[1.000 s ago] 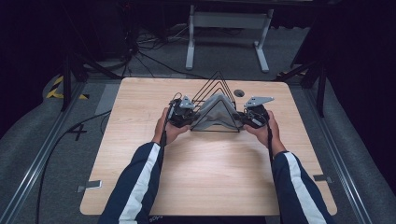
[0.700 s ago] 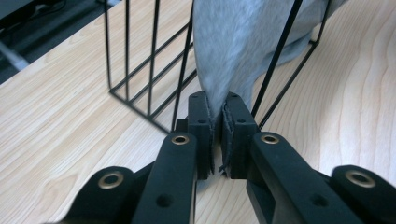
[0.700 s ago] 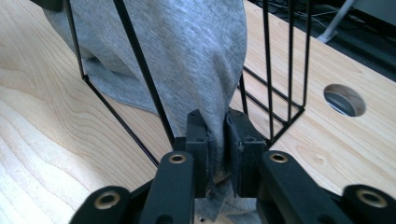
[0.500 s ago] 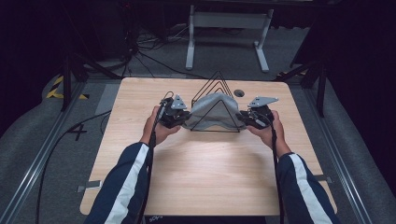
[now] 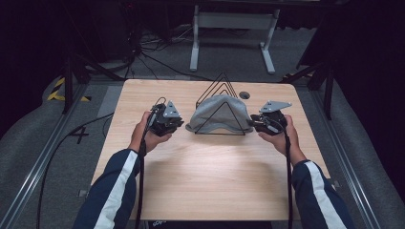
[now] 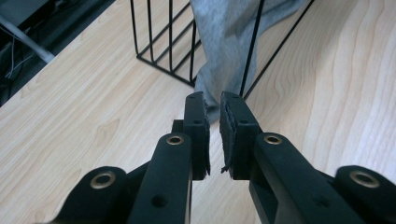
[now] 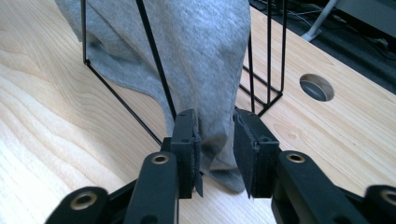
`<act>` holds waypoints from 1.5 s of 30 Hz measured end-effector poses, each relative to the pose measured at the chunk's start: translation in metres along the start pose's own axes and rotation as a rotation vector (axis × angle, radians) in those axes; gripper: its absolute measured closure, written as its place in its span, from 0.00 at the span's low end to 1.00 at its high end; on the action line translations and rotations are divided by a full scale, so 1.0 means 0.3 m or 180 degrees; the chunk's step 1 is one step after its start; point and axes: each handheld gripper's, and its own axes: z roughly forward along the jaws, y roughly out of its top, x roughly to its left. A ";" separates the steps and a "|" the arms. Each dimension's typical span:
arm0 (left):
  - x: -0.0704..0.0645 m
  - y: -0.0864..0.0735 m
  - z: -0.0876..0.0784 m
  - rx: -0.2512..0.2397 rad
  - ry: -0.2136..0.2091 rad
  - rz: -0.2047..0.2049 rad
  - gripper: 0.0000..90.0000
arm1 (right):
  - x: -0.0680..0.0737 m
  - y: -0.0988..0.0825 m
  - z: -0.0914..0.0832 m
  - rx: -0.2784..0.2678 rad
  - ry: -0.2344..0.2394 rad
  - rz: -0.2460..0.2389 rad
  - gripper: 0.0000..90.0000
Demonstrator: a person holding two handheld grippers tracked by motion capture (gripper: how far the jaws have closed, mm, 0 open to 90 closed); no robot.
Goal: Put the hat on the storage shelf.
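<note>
While the grey cloth (image 5: 218,114) already hangs draped over the black wire rack (image 5: 221,89) on the desk (image 5: 205,181), the job looks nearly done: the left gripper (image 6: 212,100), jaws narrowly parted and just opening, sits clear of its hem, and the right gripper (image 7: 215,122), opening too, loosely brackets the soft, wrinkled edge without pinching it

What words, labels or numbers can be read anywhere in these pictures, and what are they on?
"4": a white mark, seemingly that digit, on the grey floor left of the table.
White print on the table's dark near edge: too small to read.
Grey cloth, wire rack, grippers: no writing.
</note>
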 end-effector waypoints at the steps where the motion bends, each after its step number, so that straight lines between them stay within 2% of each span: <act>1: -0.002 -0.006 -0.008 0.0015 -0.0005 -0.0004 0.90 | 0.000 -0.003 -0.006 -0.0003 -0.0007 -0.0015 0.77; 3: -0.008 -0.019 -0.019 0.0008 0.0003 0.0015 0.89 | 0.003 -0.010 -0.018 0.0013 -0.0005 -0.0029 0.76; 8: -0.019 -0.056 -0.043 0.0139 0.0004 0.0098 0.87 | 0.014 -0.025 -0.038 0.0048 -0.0022 -0.0114 0.74; 12: -0.026 -0.086 -0.055 0.0090 0.0011 0.0075 0.85 | 0.023 -0.036 -0.053 0.0075 0.0000 -0.0141 0.72; 14: -0.031 -0.121 -0.071 0.0114 -0.0008 0.0071 0.84 | 0.029 -0.045 -0.065 0.0090 -0.0009 -0.0198 0.71; 15: -0.031 -0.121 -0.071 0.0114 -0.0008 0.0071 0.83 | 0.029 -0.045 -0.065 0.0090 -0.0009 -0.0198 0.71; 21: -0.036 -0.199 -0.104 0.0186 0.0036 0.0059 0.79 | 0.045 -0.086 -0.100 0.0155 -0.0018 -0.0260 0.68; 26: -0.042 -0.256 -0.135 0.0237 0.0040 0.0024 0.75 | 0.055 -0.119 -0.131 0.0167 0.0005 -0.0246 0.64; 30: -0.056 -0.304 -0.161 0.0306 0.0072 0.0043 0.71 | 0.071 -0.147 -0.152 0.0184 -0.0025 -0.0322 0.63; 35: -0.075 -0.358 -0.190 0.0368 0.0116 0.0032 0.65 | 0.092 -0.199 -0.179 0.0253 -0.0030 -0.0360 0.60; 37: -0.079 -0.381 -0.200 0.0387 0.0124 -0.0021 0.61 | 0.096 -0.225 -0.190 0.0255 -0.0022 -0.0354 0.58; 38: -0.083 -0.395 -0.207 0.0387 0.0172 -0.0072 0.58 | 0.096 -0.235 -0.194 0.0257 -0.0018 -0.0353 0.58; 39: -0.083 -0.395 -0.207 0.0387 0.0172 -0.0072 0.55 | 0.098 -0.253 -0.201 0.0257 -0.0036 -0.0353 0.57; 40: -0.091 -0.417 -0.217 0.0389 0.0214 -0.0063 0.54 | 0.100 -0.268 -0.206 0.0273 -0.0050 -0.0335 0.56; 45: -0.109 -0.459 -0.234 0.0382 0.0157 -0.0108 0.48 | 0.101 -0.323 -0.229 0.0295 -0.0082 -0.0315 0.54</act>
